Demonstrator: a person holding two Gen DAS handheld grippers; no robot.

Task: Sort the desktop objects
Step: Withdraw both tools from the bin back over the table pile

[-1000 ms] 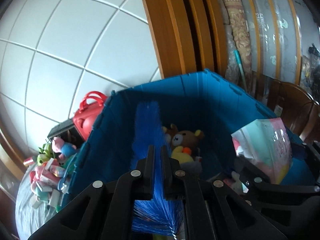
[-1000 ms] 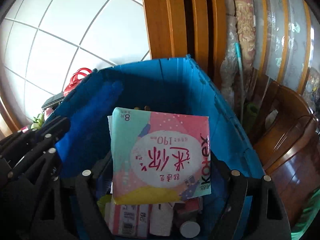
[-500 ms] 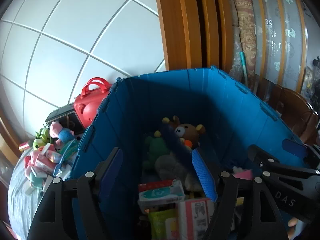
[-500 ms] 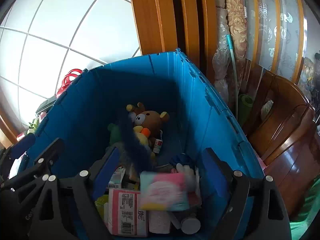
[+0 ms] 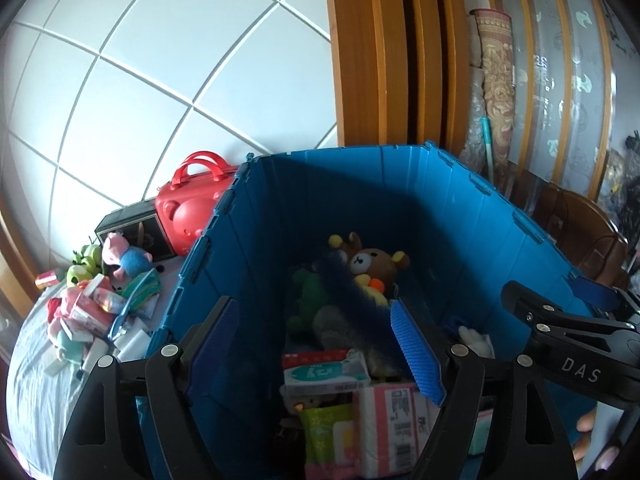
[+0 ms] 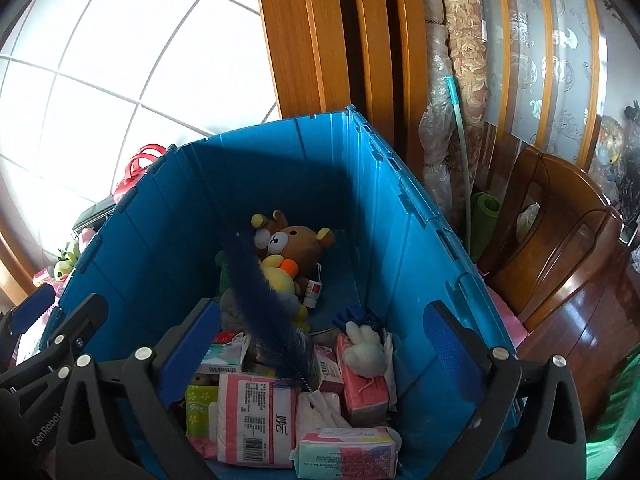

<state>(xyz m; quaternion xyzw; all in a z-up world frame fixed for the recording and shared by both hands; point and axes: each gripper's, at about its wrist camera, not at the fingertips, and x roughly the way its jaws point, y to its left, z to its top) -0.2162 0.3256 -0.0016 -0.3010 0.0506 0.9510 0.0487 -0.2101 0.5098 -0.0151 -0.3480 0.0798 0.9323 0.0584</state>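
A big blue plastic crate holds soft toys and packets. A blue feather duster lies across them, next to a brown bear plush. A pink and teal Kotex packet lies at the crate's near end. My left gripper is open and empty above the crate. My right gripper is open and empty above the crate too; it also shows in the left wrist view.
On the table left of the crate lie a heap of packets, a Peppa Pig plush, a red toy case and a black box. A wooden chair and rolled rugs stand to the right.
My left gripper opened and let go of the blue duster, which fell into the crate. My right gripper opened and dropped the Kotex packet into the crate.
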